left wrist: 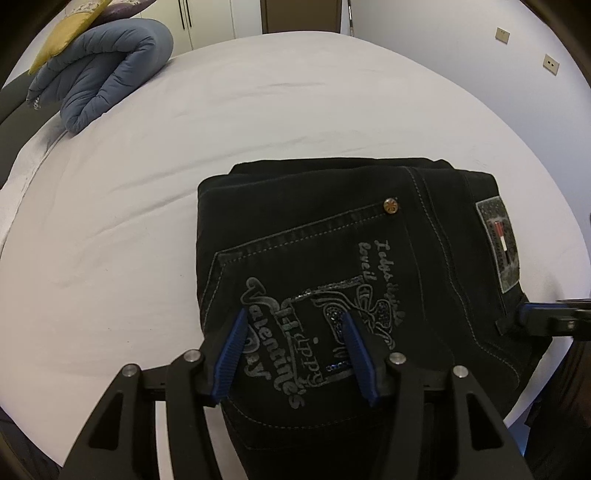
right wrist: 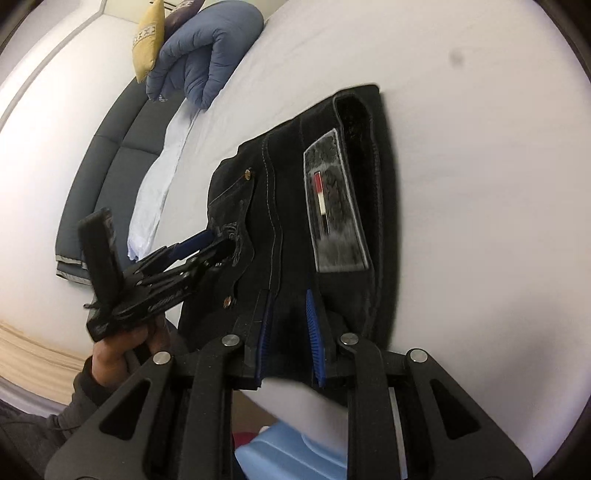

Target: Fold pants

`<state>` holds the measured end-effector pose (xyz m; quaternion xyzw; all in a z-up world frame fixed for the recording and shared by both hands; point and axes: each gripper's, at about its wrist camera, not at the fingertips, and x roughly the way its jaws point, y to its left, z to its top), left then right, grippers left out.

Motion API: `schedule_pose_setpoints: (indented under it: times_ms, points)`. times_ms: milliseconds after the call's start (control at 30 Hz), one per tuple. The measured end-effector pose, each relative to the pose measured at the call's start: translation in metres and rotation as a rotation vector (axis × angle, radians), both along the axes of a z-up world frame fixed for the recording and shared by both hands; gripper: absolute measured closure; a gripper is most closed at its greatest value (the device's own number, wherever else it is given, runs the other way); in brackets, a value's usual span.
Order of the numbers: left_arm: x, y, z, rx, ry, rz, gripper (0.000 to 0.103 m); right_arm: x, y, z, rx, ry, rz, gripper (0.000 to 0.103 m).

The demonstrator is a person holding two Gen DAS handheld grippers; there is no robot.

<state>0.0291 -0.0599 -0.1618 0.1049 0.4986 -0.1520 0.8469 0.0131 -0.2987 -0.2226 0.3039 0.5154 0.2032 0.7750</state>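
Note:
Black jeans [left wrist: 332,236] lie folded into a compact stack on the white bed, back pocket with grey lettering and a grey waistband patch [left wrist: 498,243] facing up. My left gripper [left wrist: 293,325] is open, its blue pads just above the printed pocket, gripping nothing. In the right wrist view the same jeans [right wrist: 295,192] lie ahead. My right gripper [right wrist: 290,306] is open, its blue pads straddling the near edge of the waistband below the patch [right wrist: 332,206]. The left gripper [right wrist: 192,247] shows there at the left, held in a hand.
The white bed sheet [left wrist: 184,147] spreads around the jeans. A folded blue quilt [left wrist: 107,70] with a yellow pillow [left wrist: 70,33] sits at the far left. A dark bed frame [right wrist: 110,177] runs along the edge. A light blue item [right wrist: 277,454] lies below the bed edge.

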Motion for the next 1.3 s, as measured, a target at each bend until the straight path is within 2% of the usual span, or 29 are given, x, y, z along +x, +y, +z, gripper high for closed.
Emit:
schedule_pose_setpoints:
  times_ms: [167,300,433,533,633,733,767,800,833,900,967,1067,1133,1200,1300]
  points:
    - [0.005,0.002,0.000,0.002,0.003,0.004,0.048,0.004,0.015,0.041,0.023,-0.104,-0.002,0.085]
    - [-0.002,-0.001,0.001,-0.001,0.005,0.016,0.047,0.027,0.035,0.047,0.008,-0.110,0.032,0.085]
    - [-0.001,-0.004,0.002,-0.002,0.005,0.015,0.045,0.037,0.049,0.028,-0.033,-0.061,0.068,0.085]
    - [0.000,-0.003,0.002,-0.003,0.005,0.015,0.045,0.029,0.047,-0.001,-0.120,0.016,0.082,0.085]
    - [-0.002,-0.004,0.001,0.002,0.002,0.006,0.043,0.013,0.039,-0.006,-0.070,-0.030,0.057,0.085]
    - [-0.002,-0.003,0.004,-0.007,0.004,0.014,0.043,0.003,0.028,0.001,-0.022,-0.020,0.019,0.084]
    - [-0.003,-0.001,0.008,-0.018,0.001,0.018,0.043,-0.001,0.024,0.007,-0.025,-0.032,0.005,0.082]
    - [-0.004,0.001,0.011,-0.028,0.000,0.022,0.043,-0.005,0.019,0.016,-0.035,-0.061,-0.013,0.070]
    - [-0.006,0.003,0.014,-0.038,0.001,0.027,0.042,-0.006,0.017,0.020,-0.045,-0.073,-0.029,0.046]
    - [-0.009,0.013,0.022,-0.064,-0.002,0.051,0.033,-0.008,0.001,0.032,-0.075,-0.111,-0.092,0.027]
    - [-0.014,0.029,0.032,-0.093,-0.021,0.083,0.023,-0.003,-0.015,0.039,-0.082,-0.120,-0.116,0.027]
    - [-0.012,0.057,0.039,-0.127,-0.027,0.143,0.011,0.006,-0.036,0.034,-0.094,-0.080,-0.146,0.027]
    - [-0.004,0.070,0.033,-0.127,-0.003,0.158,0.010,0.017,-0.043,0.027,-0.081,-0.048,-0.138,0.027]
    - [0.008,0.074,0.021,-0.093,0.051,0.161,0.010,0.027,-0.045,0.018,-0.104,-0.013,-0.119,0.027]
    - [0.018,0.070,0.007,-0.137,0.115,0.130,0.010,0.045,-0.039,0.000,-0.119,0.034,-0.110,0.027]
